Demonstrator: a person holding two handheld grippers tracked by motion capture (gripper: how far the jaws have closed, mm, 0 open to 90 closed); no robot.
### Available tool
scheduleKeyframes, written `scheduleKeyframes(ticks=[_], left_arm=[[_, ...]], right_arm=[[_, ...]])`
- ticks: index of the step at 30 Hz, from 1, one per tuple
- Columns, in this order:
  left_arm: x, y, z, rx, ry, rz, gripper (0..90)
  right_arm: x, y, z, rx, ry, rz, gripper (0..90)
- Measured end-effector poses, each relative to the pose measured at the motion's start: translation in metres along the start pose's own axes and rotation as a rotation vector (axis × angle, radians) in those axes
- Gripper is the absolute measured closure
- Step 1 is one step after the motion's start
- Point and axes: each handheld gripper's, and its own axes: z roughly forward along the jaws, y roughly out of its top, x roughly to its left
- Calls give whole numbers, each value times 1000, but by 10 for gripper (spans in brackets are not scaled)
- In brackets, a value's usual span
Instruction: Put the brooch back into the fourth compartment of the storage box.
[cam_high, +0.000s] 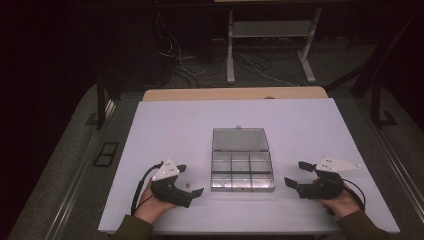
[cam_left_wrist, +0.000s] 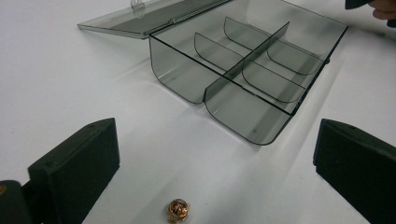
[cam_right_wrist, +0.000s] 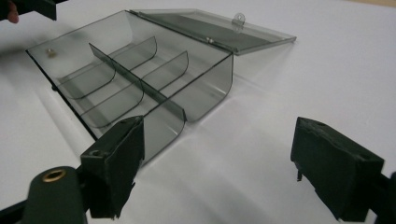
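A box (cam_high: 242, 172) sits in the middle of the bench (cam_high: 170, 125). Its lid (cam_high: 239, 139) lies open flat behind it. The left gripper (cam_high: 189, 180) is left of the box, the right gripper (cam_high: 295, 174) right of it. A small bead (cam_left_wrist: 178, 209) lies on the bench between the left gripper's jaws.

The place looks like a lab or test room set up for recording, not a home. A plain white rectangular board (cam_high: 250, 120) covers a pale wooden bench (cam_high: 235, 93) that stands alone on grey carpeted floor (cam_high: 65, 165). Behind it, loose black and white cables (cam_high: 190, 65) trail across the floor past the white metal legs of a frame (cam_high: 231, 55). Dark metal stands (cam_high: 101, 100) rise at both sides of the bench, and the surroundings lie in deep shadow while the board is lit.
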Motion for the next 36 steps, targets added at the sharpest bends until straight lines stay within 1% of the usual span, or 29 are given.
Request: scheduleKeyframes(ticks=[4, 8, 9, 10, 12, 13, 15, 17, 19, 22, 24, 26, 32, 36], left_arm=[[2, 2, 0, -5, -1, 5, 0], [6, 4, -2, -4, 12, 13, 0], [7, 4, -3, -8, 18, 6, 0], [9, 5, -3, -4, 19, 11, 0], [13, 5, -5, -2, 26, 8, 0], [14, 5, -6, -11, 28, 4, 14], [17, 5, -8, -12, 32, -4, 24], [20, 4, -10, -8, 36, -4, 34], [23, 3, -12, -7, 34, -15, 53], [25, 3, -13, 4, 28, -22, 100], [26, 2, -14, 11, 11, -19, 155], [26, 2, -14, 17, 2, -25, 178], [27, 1, -14, 49, -26, -32, 330], [28, -1, -13, 77, -52, -25, 442]], right_arm=[[0, -5, -3, -2, -3, 10, 175], [0, -7, -6, -2, 1, 15, 175], [1, -7, -6, -4, 0, 15, 174], [1, -8, -7, -2, 0, 13, 175], [1, -8, -7, -4, 1, 11, 174], [1, -8, -8, -5, 2, 11, 175], [1, -8, -8, -5, 1, 11, 175], [1, -8, -7, -6, 4, 9, 174], [1, -8, -7, -4, 6, 4, 174], [2, -8, -7, -4, 8, 3, 174], [2, -7, -7, -5, 8, 3, 175], [2, -7, -7, -4, 8, 1, 174], [2, -8, -7, 4, 12, -2, 175], [2, -7, -7, 3, 13, -3, 175]])
